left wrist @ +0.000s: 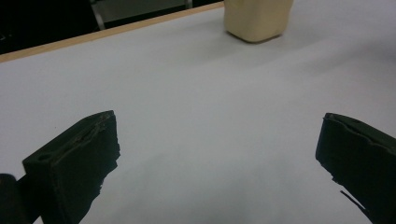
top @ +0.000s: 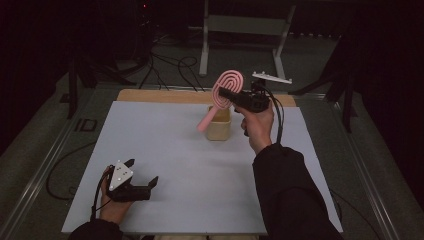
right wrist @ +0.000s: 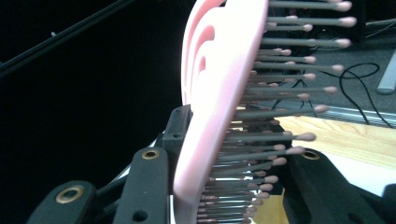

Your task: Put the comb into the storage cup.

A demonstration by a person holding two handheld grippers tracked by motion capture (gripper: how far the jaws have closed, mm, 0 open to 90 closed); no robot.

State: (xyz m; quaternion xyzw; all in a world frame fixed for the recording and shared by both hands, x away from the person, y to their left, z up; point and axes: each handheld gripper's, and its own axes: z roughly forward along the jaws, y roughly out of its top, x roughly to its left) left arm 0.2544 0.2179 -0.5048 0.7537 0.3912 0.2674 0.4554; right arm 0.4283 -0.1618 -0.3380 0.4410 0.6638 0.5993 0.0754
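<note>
A pink hairbrush with a looped oval head is held in the air above a cream cup-like container; its handle slants down toward the cup's left rim. My right gripper is shut on the brush head. In the right gripper view the pink head stands edge-on between the black jaws, bristles pointing right. My left gripper rests open near the table's front left, with nothing between its fingers. The container shows at the top of the left gripper view.
A white sheet covers the table, with a wooden edge at the back. Cables and a metal stand lie on the dark floor beyond.
</note>
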